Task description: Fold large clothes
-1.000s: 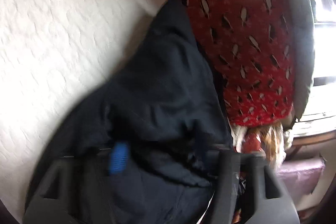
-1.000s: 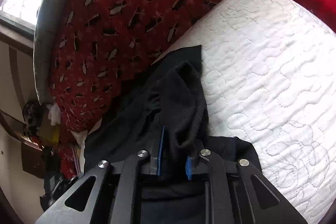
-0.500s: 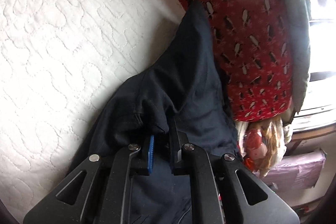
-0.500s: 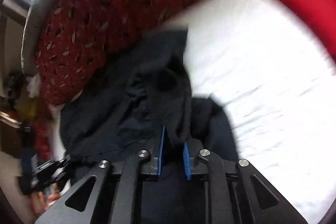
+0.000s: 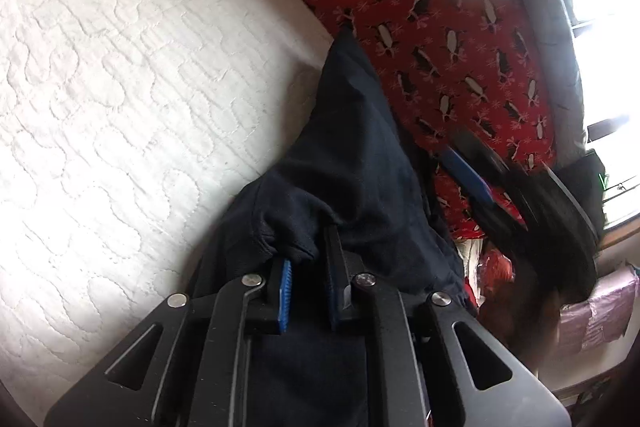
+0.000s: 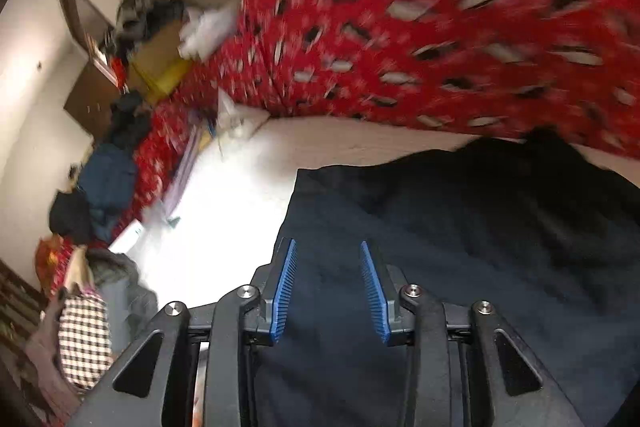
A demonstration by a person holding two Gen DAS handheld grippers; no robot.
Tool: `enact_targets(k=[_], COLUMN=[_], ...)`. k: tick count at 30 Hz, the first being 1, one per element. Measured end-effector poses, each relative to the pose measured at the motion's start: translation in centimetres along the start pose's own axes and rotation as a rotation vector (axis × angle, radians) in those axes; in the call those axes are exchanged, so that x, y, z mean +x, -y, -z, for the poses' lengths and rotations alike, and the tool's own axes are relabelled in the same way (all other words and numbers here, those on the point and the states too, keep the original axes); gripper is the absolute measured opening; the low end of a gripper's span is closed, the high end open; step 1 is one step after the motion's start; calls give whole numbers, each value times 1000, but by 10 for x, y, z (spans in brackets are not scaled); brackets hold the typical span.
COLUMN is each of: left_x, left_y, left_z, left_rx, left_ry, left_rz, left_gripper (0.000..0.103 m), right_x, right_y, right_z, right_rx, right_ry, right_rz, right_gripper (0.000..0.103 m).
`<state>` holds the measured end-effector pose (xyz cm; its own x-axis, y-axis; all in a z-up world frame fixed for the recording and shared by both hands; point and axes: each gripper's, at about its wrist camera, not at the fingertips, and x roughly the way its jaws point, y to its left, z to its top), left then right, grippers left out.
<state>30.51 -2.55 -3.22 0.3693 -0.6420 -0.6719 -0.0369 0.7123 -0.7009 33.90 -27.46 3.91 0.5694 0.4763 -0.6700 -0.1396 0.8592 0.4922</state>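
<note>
Clearly soft and limp, the dark garment (image 5: 360, 163) lies on the white mattress (image 5: 120, 87); left tongs (image 5: 308, 267) pinch a bunched fold, right tongs (image 6: 328, 279) hover spread and empty; best gripped along its edge

the right gripper (image 6: 328, 287), clamped on a fold of the dark navy fabric garment (image 6: 480, 247) a second ago, has let go; its jaws now stand apart over the cloth.
</note>
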Motion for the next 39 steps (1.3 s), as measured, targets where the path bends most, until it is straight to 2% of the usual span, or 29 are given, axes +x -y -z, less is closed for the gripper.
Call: enact_targets(k=[2,5,7,9,10,11,12,15,16,19,20,21,22,23,25,28,30,34,36,38,39], left_x=[0,-7,-10,-12,-13,-15,-16,-14,-12,-10,-9,-8,-9,-8,-9,-9,-8,-8,-9,-10,-10], left_y=[2,16,24,29,30,30,32,33,33,33,33,33,33,33,33,34,34,33,32,32,32], left_z=[-1,-6,-9,-11,-12,-13,-14,-13,-13,-12,-12,-12,-11,-11,-11,-10,-10,-11,-13,-14,-15], left_rx=[7,37,60,70,71,71,73,80,79,82,81,82,82,82,82,85,87,82,78,82,82], left_ry=[-7,-5,-4,-9,-10,-12,-12,-15,-16,-21,-22,-22,-23,-24,-24,-24,-25,-29,-31,-33,-37], left_rz=[-8,-26,-45,-66,-69,-75,-79,-103,-109,-116,-116,-119,-121,-123,-122,-125,-129,-124,-115,-114,-112], left_gripper=[10,9,9,9,8,8,8,7,7,7,7,7,7,7,7,7,7,7,7,7,7], right_x=[41,65,76,85,88,90,93,87,87,85,82,79,75,71,64,59,61,82,85,85,82], right_y=[2,4,6,7,4,-1,-5,-9,-5,13,16,18,19,20,24,33,36,16,3,-8,-11], right_z=[-12,-14,-11,-2,-1,-1,-2,-8,-12,-17,-15,-12,-9,-7,-5,-9,-11,-5,3,13,18], right_rx=[5,9,-6,-31,-58,-98,-119,-136,-105,-8,14,32,42,49,56,102,120,-6,-82,-149,-161], right_ry=[-52,-94,-128,-150,-153,-153,-161,-105,-81,-87,-99,-104,-102,-103,-69,-25,-32,-168,-185,-198,-192], right_rz=[9,45,33,21,19,14,18,77,100,125,84,43,31,33,59,70,50,0,6,26,46], right_gripper=[37,40,47,46,31,2,0,0,0,0,6,7,12,27,49,53,56,58,50,4,4])
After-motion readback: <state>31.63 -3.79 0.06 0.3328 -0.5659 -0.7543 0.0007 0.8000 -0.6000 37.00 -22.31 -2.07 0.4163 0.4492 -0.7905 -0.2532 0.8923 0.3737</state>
